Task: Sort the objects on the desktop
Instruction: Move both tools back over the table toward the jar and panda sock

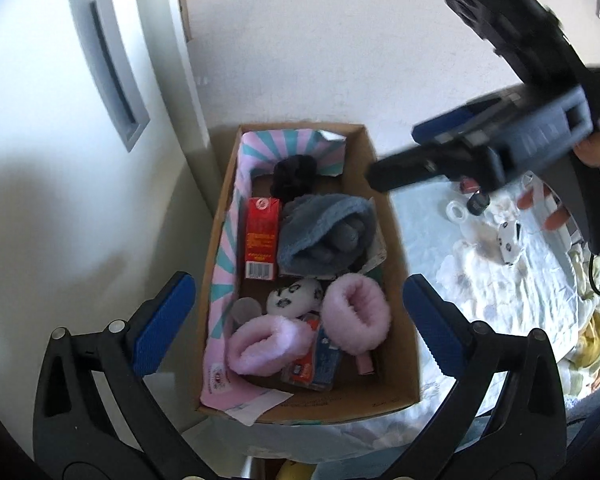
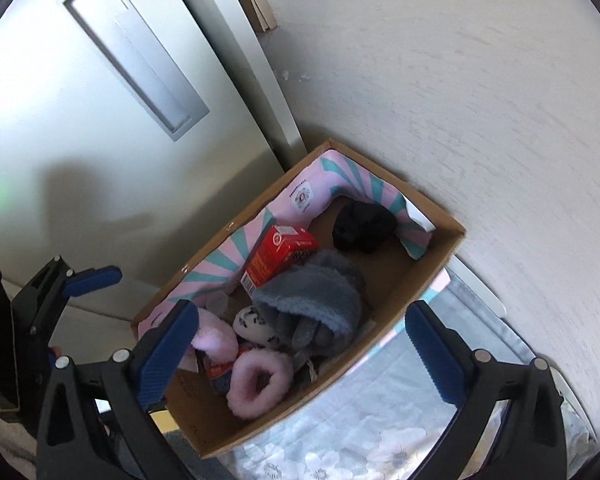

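Your left claw (image 1: pixel 296 324) and right claw (image 2: pixel 300 344) both hang spread and empty over the cardboard box (image 1: pixel 396 264). Inside, fluffy pink cuffs (image 1: pixel 356 312) crowd a grey fleecy cloth (image 1: pixel 324 232) at twelve o'clock, beside a red carton (image 1: pixel 262 238).

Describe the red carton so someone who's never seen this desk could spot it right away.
Look inside the open cardboard box standing against the white wall. Along its pink-and-teal striped lining lies the red carton, beside the grey fluffy bundle. It is the only hard-edged, bright red item there, with a barcode on its end; its neighbours are soft and fuzzy.
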Action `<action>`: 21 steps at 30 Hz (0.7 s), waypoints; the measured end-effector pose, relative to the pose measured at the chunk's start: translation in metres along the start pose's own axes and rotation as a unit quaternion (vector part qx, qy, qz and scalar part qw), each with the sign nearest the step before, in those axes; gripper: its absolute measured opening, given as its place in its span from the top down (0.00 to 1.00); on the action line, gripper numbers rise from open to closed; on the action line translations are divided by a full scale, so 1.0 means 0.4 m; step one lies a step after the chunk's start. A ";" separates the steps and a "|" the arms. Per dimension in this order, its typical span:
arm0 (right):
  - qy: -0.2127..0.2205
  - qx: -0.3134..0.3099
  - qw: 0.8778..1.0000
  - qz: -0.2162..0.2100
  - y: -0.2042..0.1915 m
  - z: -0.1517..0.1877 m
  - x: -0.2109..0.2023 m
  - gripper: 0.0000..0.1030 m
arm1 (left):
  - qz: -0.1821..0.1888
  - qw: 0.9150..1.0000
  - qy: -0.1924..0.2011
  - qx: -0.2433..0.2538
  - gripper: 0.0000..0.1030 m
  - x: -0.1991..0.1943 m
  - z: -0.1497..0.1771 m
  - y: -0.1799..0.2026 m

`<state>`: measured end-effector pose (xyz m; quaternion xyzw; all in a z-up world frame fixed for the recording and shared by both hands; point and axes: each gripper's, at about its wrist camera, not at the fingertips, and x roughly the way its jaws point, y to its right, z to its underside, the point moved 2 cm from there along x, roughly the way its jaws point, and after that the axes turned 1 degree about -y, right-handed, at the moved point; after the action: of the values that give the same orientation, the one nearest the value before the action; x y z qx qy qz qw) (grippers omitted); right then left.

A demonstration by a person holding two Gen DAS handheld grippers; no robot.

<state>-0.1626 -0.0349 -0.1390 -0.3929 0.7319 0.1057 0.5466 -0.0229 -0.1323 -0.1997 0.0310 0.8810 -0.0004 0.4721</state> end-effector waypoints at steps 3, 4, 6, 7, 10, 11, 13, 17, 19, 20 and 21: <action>0.010 -0.006 1.000 0.008 0.015 0.043 -0.042 0.00 | 0.011 1.000 0.012 0.002 0.00 -0.021 -0.016 0.031; 0.013 -0.006 1.000 0.009 0.026 0.061 -0.061 0.00 | 0.014 1.000 0.015 0.005 0.00 -0.030 -0.021 0.040; 0.021 -0.001 1.000 0.018 0.050 0.095 -0.096 0.00 | 0.019 0.999 0.023 0.012 0.00 -0.045 -0.032 0.070; 0.029 0.003 0.999 0.026 0.068 0.116 -0.122 0.00 | 0.022 0.999 0.027 0.016 0.00 -0.047 -0.040 0.086; 0.046 0.029 0.998 0.037 0.126 0.171 -0.185 0.00 | 0.039 0.998 0.030 0.028 0.00 -0.044 -0.062 0.143; 0.048 0.037 0.997 0.036 0.141 0.186 -0.203 0.00 | 0.043 0.998 0.030 0.032 0.00 -0.042 -0.066 0.158; 0.056 0.059 0.996 0.040 0.181 0.227 -0.245 0.00 | 0.055 0.997 0.031 0.046 0.00 -0.033 -0.079 0.205; 0.072 0.102 0.991 0.045 0.244 0.309 -0.305 0.00 | 0.072 0.995 0.029 0.068 0.00 -0.020 -0.093 0.285; 0.080 0.120 0.989 0.045 0.268 0.342 -0.328 0.00 | 0.082 0.993 0.029 0.080 0.00 -0.013 -0.099 0.325; 0.083 0.126 0.987 0.051 0.280 0.359 -0.337 0.00 | 0.085 0.992 0.028 0.085 0.00 -0.010 -0.102 0.342; 0.087 0.131 0.986 0.063 0.293 0.380 -0.348 0.00 | 0.088 0.992 0.027 0.090 0.00 -0.005 -0.104 0.359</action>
<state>-0.1214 0.1963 -0.1060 -0.2793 0.8073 0.0086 0.5198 -0.0487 0.0123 -0.1709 0.1505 0.8837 -0.0373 0.4416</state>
